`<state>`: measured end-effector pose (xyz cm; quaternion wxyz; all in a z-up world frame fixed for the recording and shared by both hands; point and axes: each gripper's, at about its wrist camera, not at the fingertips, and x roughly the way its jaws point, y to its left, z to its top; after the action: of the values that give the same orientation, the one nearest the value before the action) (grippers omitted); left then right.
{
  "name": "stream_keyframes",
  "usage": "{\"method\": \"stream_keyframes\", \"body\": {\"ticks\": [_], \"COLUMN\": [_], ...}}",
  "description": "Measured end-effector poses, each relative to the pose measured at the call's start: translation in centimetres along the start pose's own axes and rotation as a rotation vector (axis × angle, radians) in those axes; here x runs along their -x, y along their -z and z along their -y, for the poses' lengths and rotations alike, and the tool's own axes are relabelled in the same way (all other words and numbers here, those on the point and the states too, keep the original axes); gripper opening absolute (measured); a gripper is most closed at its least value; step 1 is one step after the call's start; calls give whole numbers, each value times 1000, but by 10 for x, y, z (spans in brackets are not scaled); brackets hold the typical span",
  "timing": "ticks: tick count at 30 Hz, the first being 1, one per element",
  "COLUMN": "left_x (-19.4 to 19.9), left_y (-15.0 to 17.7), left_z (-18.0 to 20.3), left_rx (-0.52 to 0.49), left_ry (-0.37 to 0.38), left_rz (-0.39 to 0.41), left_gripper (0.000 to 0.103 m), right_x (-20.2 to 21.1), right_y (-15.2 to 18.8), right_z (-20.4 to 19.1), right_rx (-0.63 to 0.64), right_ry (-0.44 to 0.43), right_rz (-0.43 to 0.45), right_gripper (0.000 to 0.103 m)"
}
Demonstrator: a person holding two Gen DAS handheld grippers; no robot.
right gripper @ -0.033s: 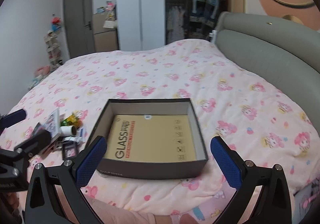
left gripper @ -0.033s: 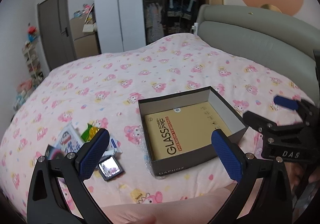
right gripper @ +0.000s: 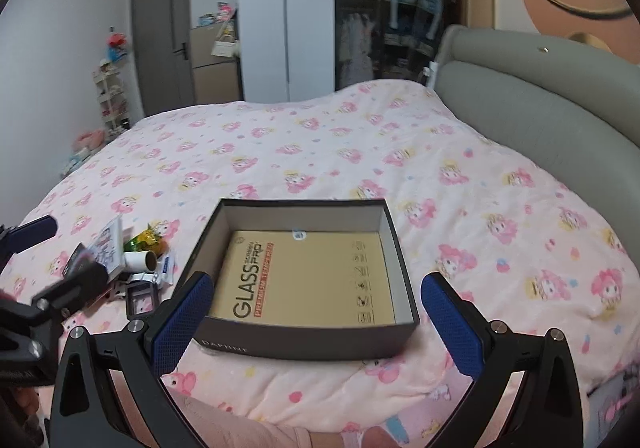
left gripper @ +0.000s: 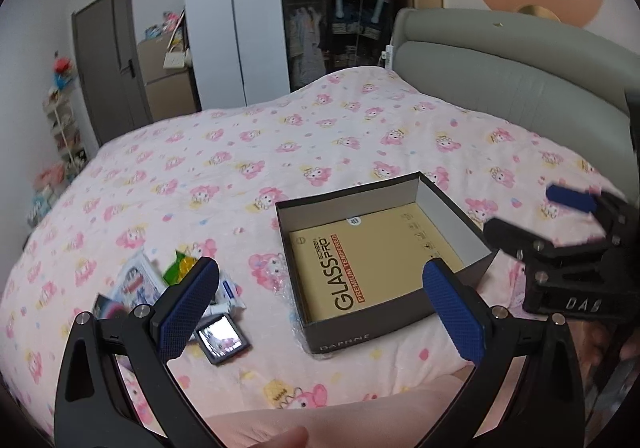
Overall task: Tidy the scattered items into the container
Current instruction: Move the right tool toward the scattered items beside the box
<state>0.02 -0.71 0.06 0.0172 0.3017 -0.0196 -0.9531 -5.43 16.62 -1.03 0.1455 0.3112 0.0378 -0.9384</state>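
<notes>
Dark rigid cardboard box (right gripper: 304, 344), empty. Small square black-framed mirror (left gripper: 222, 340): light, fragile, slick; grip by edges. Left claw (left gripper: 320, 312), right claw (right gripper: 316, 324): both released.

We see dark grey box (right gripper: 308, 344) with tan insert (right gripper: 316, 280), pink cartoon-print bedspread (right gripper: 320, 151), blue gripper pads (right gripper: 182, 324).

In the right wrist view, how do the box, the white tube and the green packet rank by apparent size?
1. box, by far the largest.
2 and 3. green packet and white tube: they look much alike in size, so I do not rank them.
</notes>
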Motion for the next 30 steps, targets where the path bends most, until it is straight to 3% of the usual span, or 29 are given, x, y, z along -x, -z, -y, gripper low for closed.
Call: {"method": "stream_keyframes", "body": {"ticks": [4,9,12,15,19,22,26,30], "left_x": [0,2,13,9,-3,-23,-48,-71], "left_y": [0,-14,-8,-1,22,52,92,128], "left_z": [-16,-24,-51,-80,-126,-163,-212,-255], "left_rx": [58,32,7,36,94,178,294,402], "left_ry": [-23,-50,-31,-63,-161,-211,-275,-324], "left_rz": [-11,-21,7,-5,-41,-102,-185,-257], "left_gripper": [103,103,103,103,101,90,75,55], "right_x": [-8,-9,-20,-39,-66,-98,-134,-170], "right_y": [-9,-20,-39,-45,-53,-51,-44,-27], "right_z": [-13,-38,-58,-81,-111,-149,-194,-248], "right_rx": [40,110,140,190,257,324,380,486], "right_ry": [-1,-5,-83,-180,-310,-355,-441,-486], "right_rz": [-7,-17,-17,-36,-62,-123,-204,-274], "right_gripper": [103,103,103,103,103,92,65,55]}}
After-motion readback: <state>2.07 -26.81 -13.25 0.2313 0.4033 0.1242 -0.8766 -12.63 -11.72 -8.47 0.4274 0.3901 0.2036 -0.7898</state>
